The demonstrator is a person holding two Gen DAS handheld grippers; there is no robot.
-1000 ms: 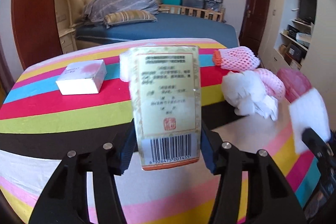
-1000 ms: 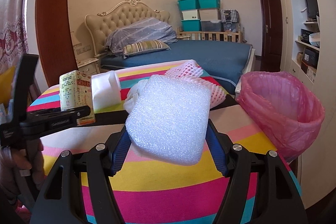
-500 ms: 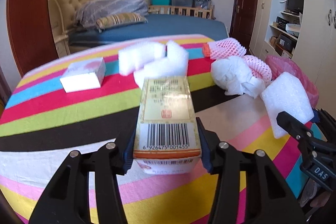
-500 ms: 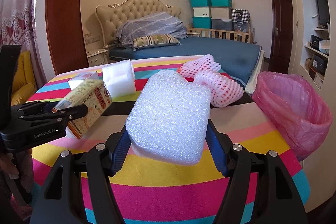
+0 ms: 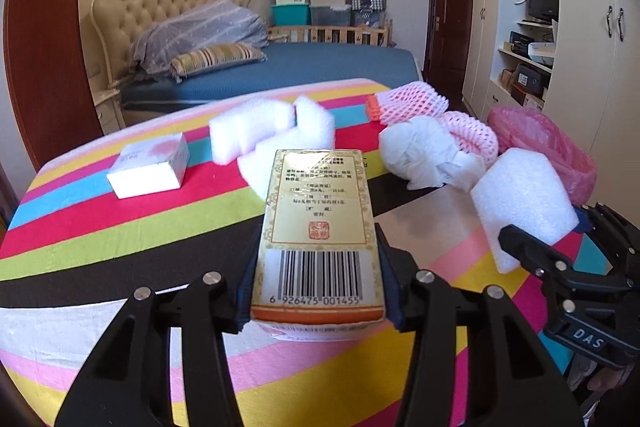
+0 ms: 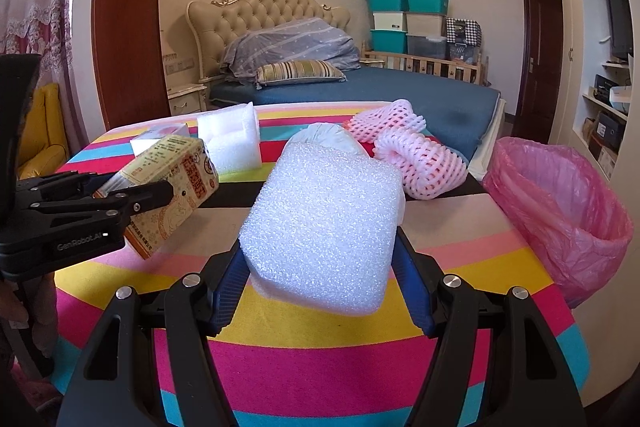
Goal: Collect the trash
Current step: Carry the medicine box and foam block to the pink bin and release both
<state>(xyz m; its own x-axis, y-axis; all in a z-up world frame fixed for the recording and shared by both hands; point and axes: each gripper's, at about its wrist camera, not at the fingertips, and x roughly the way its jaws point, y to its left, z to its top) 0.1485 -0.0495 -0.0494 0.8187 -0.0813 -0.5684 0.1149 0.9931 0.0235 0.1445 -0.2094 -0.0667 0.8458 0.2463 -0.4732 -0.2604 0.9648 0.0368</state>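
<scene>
Left wrist view: left gripper clamped on a yellow carton, barcode face up, jaws closing tighter on its 2 long sides. Held above the striped tablecloth. Beyond it, a small white box, white foam pieces, crumpled white paper and 2 pink foam nets. At right, the right gripper gripping a white foam block, with a pink-lined bin just behind.

Right wrist view: right gripper partly spread, pads pressed on both sides of the white foam block, lifted clear of the tablecloth. At left, the left gripper holding the carton tilted. Pink-lined bin beside the table's right edge, mouth unobstructed. Pink foam nets near the far edge.
</scene>
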